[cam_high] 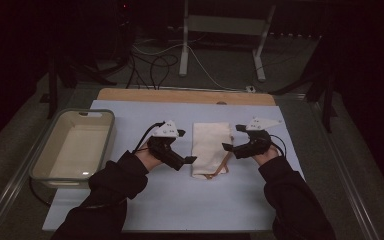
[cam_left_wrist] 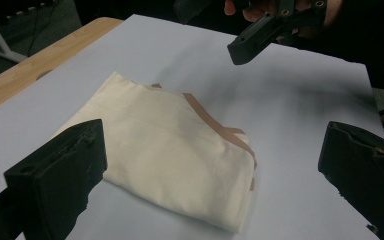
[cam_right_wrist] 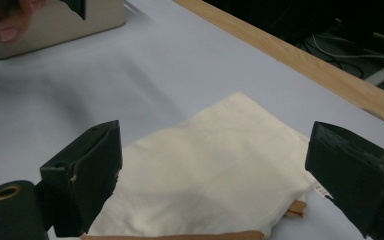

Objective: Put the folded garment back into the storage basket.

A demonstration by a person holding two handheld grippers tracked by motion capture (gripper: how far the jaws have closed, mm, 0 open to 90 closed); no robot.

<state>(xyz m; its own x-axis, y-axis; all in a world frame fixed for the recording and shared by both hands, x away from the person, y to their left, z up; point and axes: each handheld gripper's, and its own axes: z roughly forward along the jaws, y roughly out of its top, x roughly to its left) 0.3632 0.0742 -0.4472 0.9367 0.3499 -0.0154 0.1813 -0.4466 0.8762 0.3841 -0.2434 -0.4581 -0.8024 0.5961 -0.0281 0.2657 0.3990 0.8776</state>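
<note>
The room is dim, with cables and the feet of a stand on the floor beyond a wood-edged table (cam_high: 180, 95) covered by a pale blue sheet (cam_high: 180, 200). The left hand-held gripper (cam_high: 182, 146) hangs just left of the folded cream cloth bag (cam_high: 211, 145), its jaws spread wide and holding nothing; in the left gripper view the two black jaws frame the bag (cam_left_wrist: 180, 155), which suggests it is lined up to come in on the bag's near edge. The right hand-held gripper (cam_high: 232, 137) sits just off the bag's right side, also spread and empty, and the right gripper view looks down between its jaws onto the cloth (cam_right_wrist: 215, 170). The two tools face each other across the bag, likely so each can take one side of it. The bag lies flat near the middle of the sheet, folded, with its brown handle straps (cam_high: 220, 169) poking out at the near end; a small white tag (cam_right_wrist: 321, 190) shows at one edge. Well apart to the left stands an empty clear tub (cam_high: 42, 165), probably where the bag is meant to go.
</note>
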